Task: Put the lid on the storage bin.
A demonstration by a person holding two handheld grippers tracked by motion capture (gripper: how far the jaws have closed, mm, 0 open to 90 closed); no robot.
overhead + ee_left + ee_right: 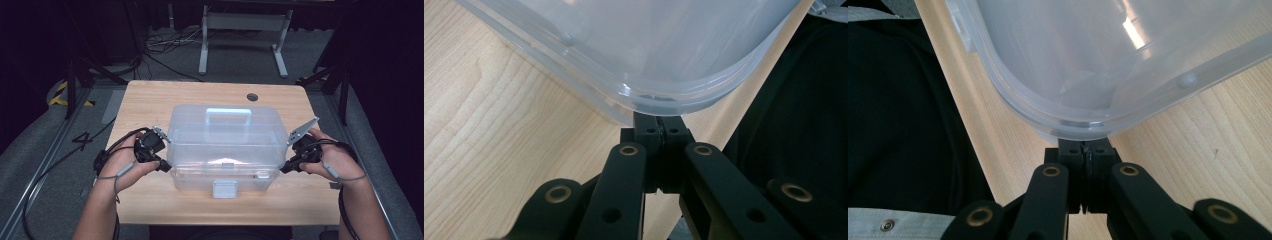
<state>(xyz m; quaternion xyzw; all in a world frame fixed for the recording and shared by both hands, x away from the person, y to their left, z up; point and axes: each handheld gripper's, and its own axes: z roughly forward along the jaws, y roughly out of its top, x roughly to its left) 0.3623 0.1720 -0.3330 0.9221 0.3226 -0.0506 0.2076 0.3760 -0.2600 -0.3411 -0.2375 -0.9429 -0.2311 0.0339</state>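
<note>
A clear plastic storage box [223, 145] with a lid, a top handle [229, 116] and a grey front latch [224, 189] stands in the middle of the wooden table [150, 100]. My left gripper [165, 166] is at the box's near left corner and my right gripper [284, 169] at its near right corner. In the left gripper view the jaws are pressed together, left gripper [660, 120] tips tucked just under the box [649, 45] rim. The right gripper [1088, 145] is likewise shut, tips under the box [1073, 55] corner rim. Nothing sits between either pair of jaws.
A round cable hole [252, 96] lies in the table's far right part. Beyond the table stands a white metal frame [243, 22] on the grey floor, with cables and dark stands at both sides. The near table edge runs close behind both hands.
</note>
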